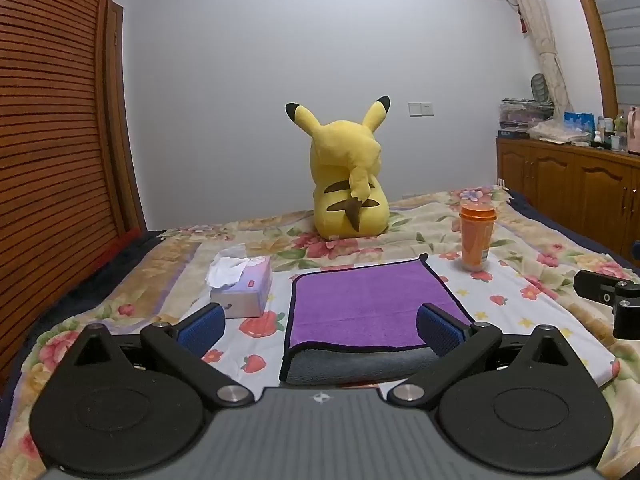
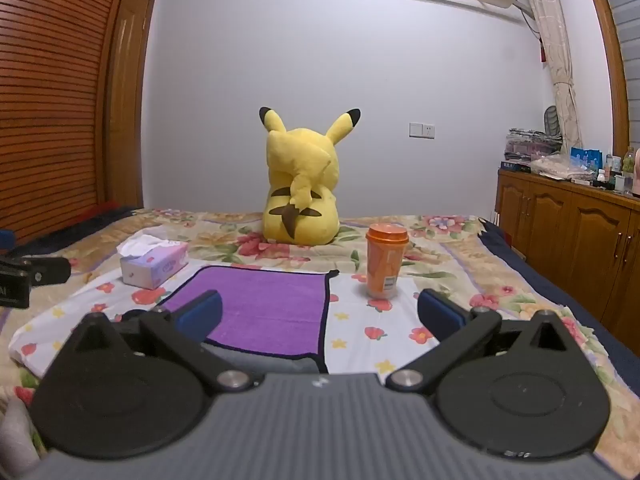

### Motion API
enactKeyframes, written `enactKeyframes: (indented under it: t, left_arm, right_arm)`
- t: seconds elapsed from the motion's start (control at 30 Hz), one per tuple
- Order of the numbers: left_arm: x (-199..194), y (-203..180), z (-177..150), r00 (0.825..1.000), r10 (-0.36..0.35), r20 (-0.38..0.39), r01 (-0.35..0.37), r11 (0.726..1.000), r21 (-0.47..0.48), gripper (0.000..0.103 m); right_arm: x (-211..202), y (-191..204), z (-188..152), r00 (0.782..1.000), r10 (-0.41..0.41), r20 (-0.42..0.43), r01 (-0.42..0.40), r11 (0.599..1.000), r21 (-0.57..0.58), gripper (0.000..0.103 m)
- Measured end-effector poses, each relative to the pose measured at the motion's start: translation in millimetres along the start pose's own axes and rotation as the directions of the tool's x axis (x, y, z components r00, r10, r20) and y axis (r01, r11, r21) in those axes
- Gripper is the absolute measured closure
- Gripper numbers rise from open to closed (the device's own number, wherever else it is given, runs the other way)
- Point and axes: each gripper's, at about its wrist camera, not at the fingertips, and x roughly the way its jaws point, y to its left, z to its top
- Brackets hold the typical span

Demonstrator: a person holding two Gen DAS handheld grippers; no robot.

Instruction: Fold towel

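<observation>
A purple towel (image 1: pixel 360 304) with a black hem lies folded on the flowered bedsheet, its grey underside showing at the near edge. It also shows in the right wrist view (image 2: pixel 264 308). My left gripper (image 1: pixel 320 326) is open and empty, held just above the towel's near edge, its blue pads (image 1: pixel 202 326) wide apart. My right gripper (image 2: pixel 320 312) is open and empty, above the towel's near right corner. Part of the right gripper (image 1: pixel 608 296) shows at the left view's right edge.
A tissue box (image 1: pixel 240 284) stands left of the towel, and an orange cup (image 1: pixel 476 236) with a lid stands at its far right. A yellow plush toy (image 1: pixel 348 184) sits behind. A wooden cabinet (image 1: pixel 568 188) is on the right, a slatted wardrobe (image 1: pixel 52 140) on the left.
</observation>
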Motion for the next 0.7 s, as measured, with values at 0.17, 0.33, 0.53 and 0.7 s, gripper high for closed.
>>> enactKeyframes:
  t: [0.17,0.33,0.53,0.7]
  left_arm:
    - [-0.3,-0.3,0.2,1.0,-0.001,-0.003,0.001,1.0,-0.004,0.0]
    - [-0.2,0.3,0.3,1.0,-0.002,-0.004,0.002,1.0,-0.009,0.0]
    - [-0.2,0.6,0.3,1.0,-0.003,-0.005,0.002,1.0,-0.011,0.0]
    - [-0.2,0.6,0.2,1.0,-0.003,-0.005,0.003,1.0,-0.012,0.0]
  right_arm:
    - [0.1,0.1,-0.3,1.0,-0.001,0.0,0.001,1.0,-0.002,0.0]
    - [0.5,-0.2,-0.6,1.0,-0.001,-0.002,0.001,1.0,-0.001,0.0]
    - [1.1,-0.9,-0.8,1.0,-0.002,-0.002,0.002,1.0,0.0,0.0]
    - [0.6,-0.5,-0.7,1.0,-0.002,-0.003,0.002,1.0,0.001,0.0]
